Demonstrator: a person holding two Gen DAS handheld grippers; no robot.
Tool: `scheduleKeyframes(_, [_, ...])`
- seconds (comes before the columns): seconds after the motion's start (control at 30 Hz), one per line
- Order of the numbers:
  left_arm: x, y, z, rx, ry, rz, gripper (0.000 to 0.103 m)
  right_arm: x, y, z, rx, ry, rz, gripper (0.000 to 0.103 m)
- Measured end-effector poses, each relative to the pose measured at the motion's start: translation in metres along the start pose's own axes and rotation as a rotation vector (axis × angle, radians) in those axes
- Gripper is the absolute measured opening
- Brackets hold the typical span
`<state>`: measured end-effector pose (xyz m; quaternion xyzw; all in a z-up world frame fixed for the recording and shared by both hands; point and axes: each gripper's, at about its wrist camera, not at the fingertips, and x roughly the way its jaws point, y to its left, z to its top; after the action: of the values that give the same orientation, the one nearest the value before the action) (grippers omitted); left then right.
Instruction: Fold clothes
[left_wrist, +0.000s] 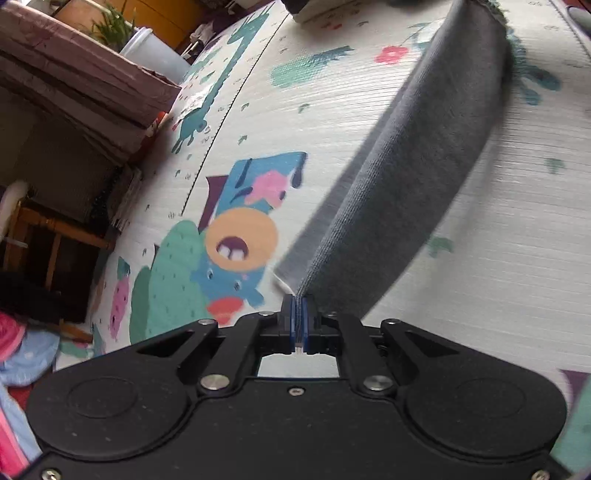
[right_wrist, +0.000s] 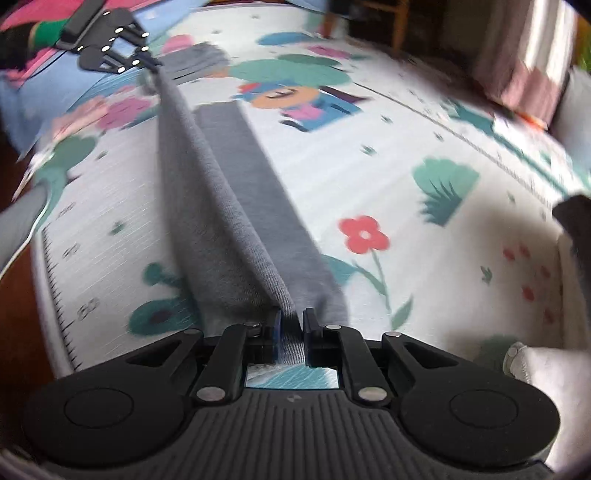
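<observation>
A: Both claws grip it? Left gripper (left_wrist: 298, 314) is pinched tight on an end of the grey cloth (left_wrist: 402, 158); right gripper (right_wrist: 291, 325) is nipped on the other end, fabric bunched between its fingers.

B: Yes. That cloth hangs as a doubled strip above the mat (left_wrist: 480, 258), its long axis running straight from one claw to the other, each equally near its own end.

A: So any fold turns on that line.

B: My guess too. Right view shows the left gripper (right_wrist: 110, 44) at the cloth's far end and its shadow; left view shows a frayed edge there instead.
</observation>
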<state>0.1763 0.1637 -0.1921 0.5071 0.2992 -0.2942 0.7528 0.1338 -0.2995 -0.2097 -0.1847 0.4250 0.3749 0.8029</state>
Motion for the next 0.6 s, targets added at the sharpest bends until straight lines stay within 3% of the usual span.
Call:
scheduleKeyframes(0.3, [0.081, 0.038, 0.035, 0.100, 0.136, -0.177, 0.002, 0.041, -0.043, 0.003, 0.171, 0.052, 0.002, 0.013])
scheduleKeyframes(0.6, [0.134, 0.050, 0.063, 0.143, 0.243, -0.270, 0.002, 0.062, -0.057, -0.002, 0.283, 0.108, 0.016, 0.013])
